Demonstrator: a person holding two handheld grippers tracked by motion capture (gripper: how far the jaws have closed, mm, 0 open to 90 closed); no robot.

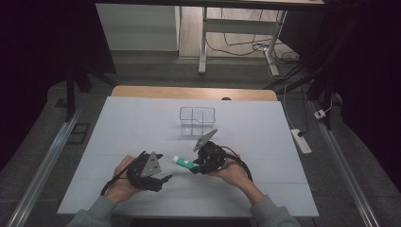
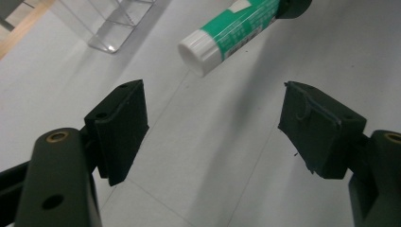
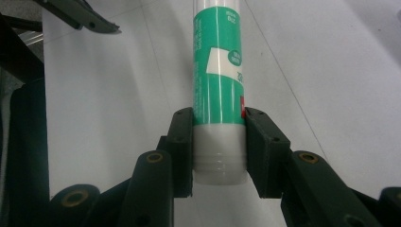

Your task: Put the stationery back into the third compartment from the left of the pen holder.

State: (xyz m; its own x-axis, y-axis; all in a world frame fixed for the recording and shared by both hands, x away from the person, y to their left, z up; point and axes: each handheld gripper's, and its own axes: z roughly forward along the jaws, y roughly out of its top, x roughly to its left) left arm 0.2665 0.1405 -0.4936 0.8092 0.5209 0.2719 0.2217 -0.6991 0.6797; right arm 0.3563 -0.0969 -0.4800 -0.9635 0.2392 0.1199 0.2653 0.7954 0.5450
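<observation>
Right gripper view: my right claw [image 3: 219, 151] is pinching a glue stick [image 3: 218, 71], both pads pressed on its white lower end where the green label stops. The stick runs straight out from the jaws, away from the camera, held clear of the white table [image 3: 331, 71].

High view: the glue stick [image 1: 183, 162] lies roughly level between the two hands, white cap pointing toward the left claw [image 1: 166, 178], the right claw [image 1: 194, 169] gripping its far end.

Left gripper view: left claw [image 2: 213, 127] stands spread wide, nothing between the pads, bare table under them. The stick's white cap [image 2: 198, 49] hangs just beyond the jaws and a little above their line, not touching either pad (gap between cap and pads is plain to see).

Room to move: a clear plastic organizer [image 1: 197, 120] with compartments sits behind the right hand, near the middle of the table, well apart from the left claw. The near edge of the table runs just below both wrists; left and right edges are well apart from either hand. A strip of wooden desktop [image 1: 194, 92] shows past the far edge.
</observation>
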